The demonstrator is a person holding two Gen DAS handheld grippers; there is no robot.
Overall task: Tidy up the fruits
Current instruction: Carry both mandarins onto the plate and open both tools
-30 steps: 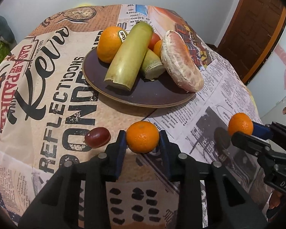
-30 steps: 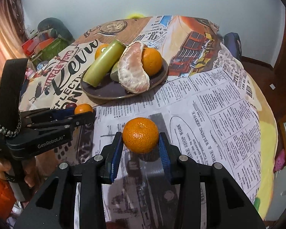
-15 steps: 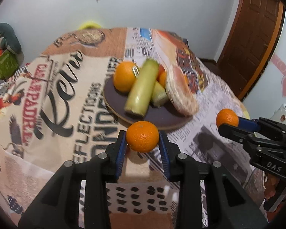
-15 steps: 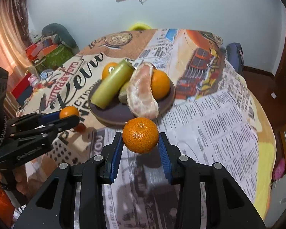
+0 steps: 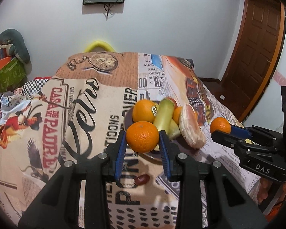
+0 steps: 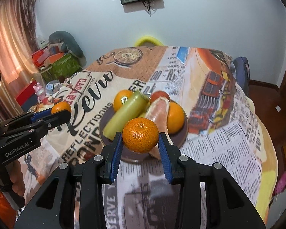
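Observation:
My left gripper (image 5: 142,137) is shut on a mandarin (image 5: 142,136) and holds it in the air in front of the dark plate (image 5: 128,117). My right gripper (image 6: 140,135) is shut on another mandarin (image 6: 140,135), held above the near rim of the plate (image 6: 182,136). The plate holds oranges (image 6: 121,99), a green cane piece (image 6: 125,114) and a peeled pomelo segment (image 6: 158,108). Each gripper shows in the other's view, the right gripper (image 5: 220,126) at the right and the left gripper (image 6: 61,109) at the left.
A dark red grape (image 5: 142,178) lies on the printed tablecloth (image 5: 47,124) below the left gripper. A yellow chair back (image 5: 99,44) stands behind the table. Boxes and clutter (image 6: 57,64) sit at the far left, a wooden door (image 5: 257,57) at the right.
Both grippers have risen with their mandarins and tilted up, so the plate now sits lower and farther in both views. The grape stays on the cloth.

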